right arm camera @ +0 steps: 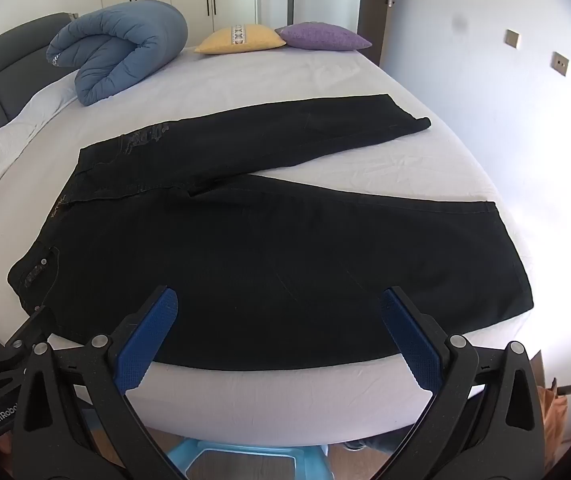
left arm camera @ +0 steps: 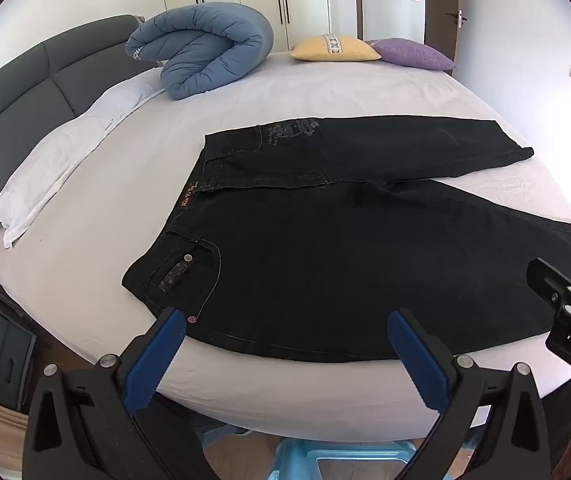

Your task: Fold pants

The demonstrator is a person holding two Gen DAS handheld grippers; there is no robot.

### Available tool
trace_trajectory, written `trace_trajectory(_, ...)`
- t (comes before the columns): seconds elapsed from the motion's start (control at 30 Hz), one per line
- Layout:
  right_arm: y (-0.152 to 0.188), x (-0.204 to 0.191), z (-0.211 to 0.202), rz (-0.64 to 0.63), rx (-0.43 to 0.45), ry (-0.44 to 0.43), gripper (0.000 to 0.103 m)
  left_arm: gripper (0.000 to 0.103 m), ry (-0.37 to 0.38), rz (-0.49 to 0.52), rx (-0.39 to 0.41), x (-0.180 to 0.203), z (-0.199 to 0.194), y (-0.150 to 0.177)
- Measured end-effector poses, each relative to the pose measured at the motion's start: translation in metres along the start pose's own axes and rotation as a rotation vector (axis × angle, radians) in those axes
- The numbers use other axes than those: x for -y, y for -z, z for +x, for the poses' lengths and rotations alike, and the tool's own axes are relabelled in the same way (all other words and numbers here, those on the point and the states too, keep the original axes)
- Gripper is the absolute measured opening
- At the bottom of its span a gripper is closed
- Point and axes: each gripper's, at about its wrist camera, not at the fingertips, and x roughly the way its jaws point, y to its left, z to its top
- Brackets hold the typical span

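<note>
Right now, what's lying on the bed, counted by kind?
Black pants: 1
Rolled blue duvet: 1
Cushions: 2, the yellow cushion and the purple cushion
White pillow: 1
Total: 5
</note>
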Motion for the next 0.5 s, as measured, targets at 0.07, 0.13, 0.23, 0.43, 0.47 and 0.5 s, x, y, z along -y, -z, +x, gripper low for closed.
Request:
trace_trajectory(0.07, 0.000, 0.000, 0.000, 0.003, -0.011, -0.004, 0.103, 0.103, 0.009, -0.007, -0.004, -0.001, 0.000, 0.000)
trace_trajectory(0.13, 0.000, 0.000, 0.000, 0.003, -0.009, -0.005, 0.103, 0.103, 0.015, -0.014, 0.005, -0.005, -0.003, 0.003)
trace_trajectory(0.23, 0.000, 0.000, 0.000, 0.002, -0.007, -0.005, 0.103, 0.103, -0.005, -0.005, -0.004, 0.002, -0.004, 0.003)
trace_trajectory(0.43, 0.000, 0.001, 0.000, -0.002, -0.008, -0.002, 0.103, 0.103, 0.001, 0.000, -0.007, -0.002, 0.002, 0.004)
trace_trajectory(0.47, 0.000, 0.002, 0.000, -0.002, -0.008, -0.003, 0.103, 0.103, 0.001, -0.001, -0.008, -0.002, 0.002, 0.004)
trace_trajectory(0.5, 0.002, -0.001, 0.000, -0.002, -0.007, -0.003, 0.103, 0.103, 0.000, 0.000, -0.010, -0.002, 0.003, 0.005)
